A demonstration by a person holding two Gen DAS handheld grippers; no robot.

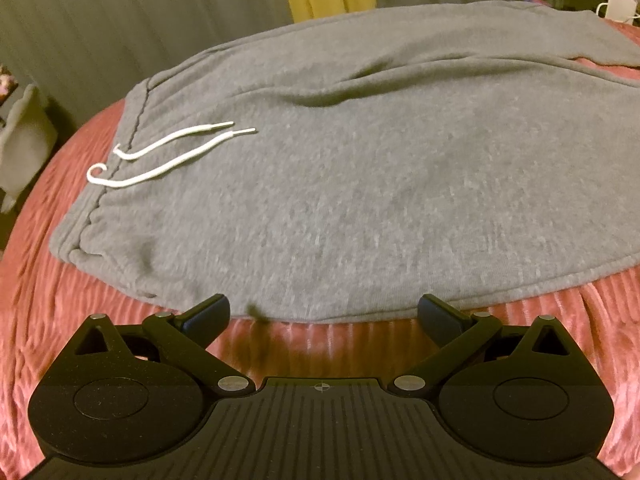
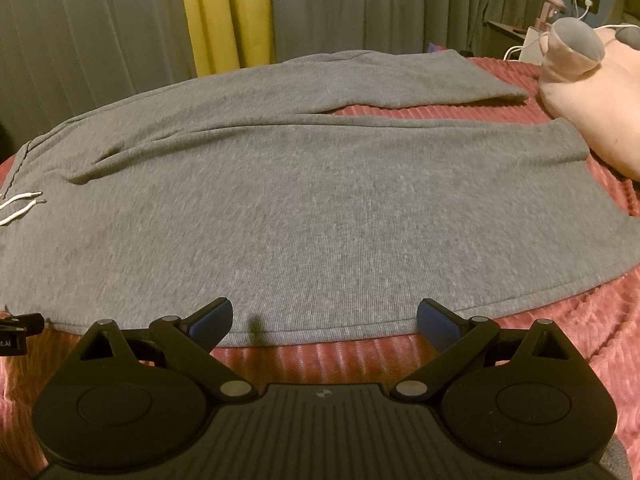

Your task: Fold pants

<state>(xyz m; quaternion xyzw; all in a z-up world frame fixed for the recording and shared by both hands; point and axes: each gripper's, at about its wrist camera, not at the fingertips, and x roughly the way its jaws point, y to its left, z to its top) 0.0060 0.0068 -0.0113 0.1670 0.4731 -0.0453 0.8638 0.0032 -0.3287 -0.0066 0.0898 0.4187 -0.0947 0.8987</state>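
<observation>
Grey sweatpants [image 1: 360,184] lie spread flat on a pink ribbed bedspread [image 1: 48,320], waistband to the left with a white drawstring [image 1: 168,152] on top. In the right wrist view the same sweatpants [image 2: 320,208] stretch to the right, both legs side by side, and the drawstring [image 2: 20,204] shows at the left edge. My left gripper [image 1: 324,316] is open just short of the near hem by the waist end, nothing between its fingers. My right gripper [image 2: 324,316] is open at the near hem further along the leg, also holding nothing.
A pink and grey plush toy [image 2: 592,92] rests on the bedspread [image 2: 580,340] at the right, beside the leg ends. Grey and yellow curtains [image 2: 224,12] hang behind the bed. A side table with cables [image 2: 516,36] stands at the far right. Part of the left gripper [image 2: 20,328] shows at the left edge.
</observation>
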